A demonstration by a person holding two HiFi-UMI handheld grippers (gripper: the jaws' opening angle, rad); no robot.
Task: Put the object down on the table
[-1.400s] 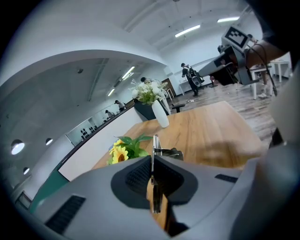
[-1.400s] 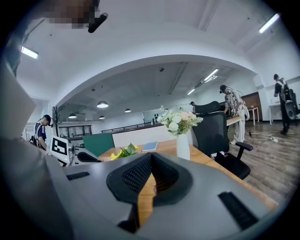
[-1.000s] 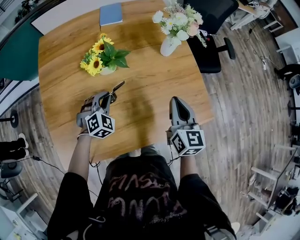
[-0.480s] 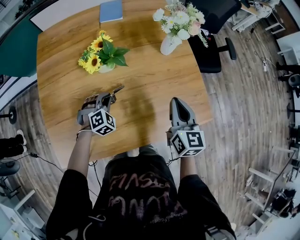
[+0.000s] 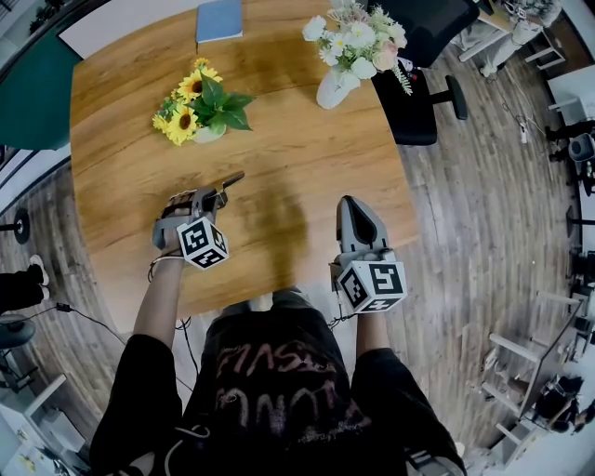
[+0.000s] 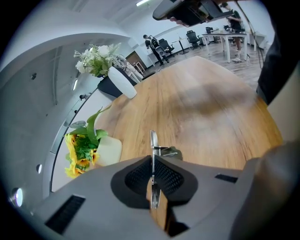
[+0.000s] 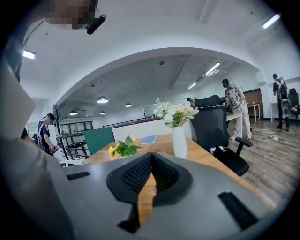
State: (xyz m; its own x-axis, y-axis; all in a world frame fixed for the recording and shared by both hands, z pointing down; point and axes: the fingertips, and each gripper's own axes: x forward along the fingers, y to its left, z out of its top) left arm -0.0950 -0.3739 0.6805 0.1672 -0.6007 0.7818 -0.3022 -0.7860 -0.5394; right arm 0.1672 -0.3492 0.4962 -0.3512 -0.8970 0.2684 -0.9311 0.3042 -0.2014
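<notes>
My left gripper (image 5: 216, 192) is shut on a thin dark metal tool (image 5: 231, 178) over the near left part of the wooden table (image 5: 297, 139). The tool's tip sticks out past the jaws toward the table's middle. In the left gripper view the tool (image 6: 153, 145) stands edge-on between the closed pads of the left gripper (image 6: 152, 157), just above the wood. Whether it touches the table I cannot tell. My right gripper (image 5: 351, 203) hovers over the near right edge, shut, with nothing between the pads. In its own view the right gripper (image 7: 151, 157) points across the table.
A pot of sunflowers (image 5: 197, 110) stands beyond the left gripper. A white vase of pale flowers (image 5: 346, 51) stands at the far right, and a blue book (image 5: 219, 20) lies at the far edge. A black office chair (image 5: 418, 65) stands off the table's right side.
The left gripper with the tool has drifted slightly toward me and a little lower. The right gripper has stayed where it was.
</notes>
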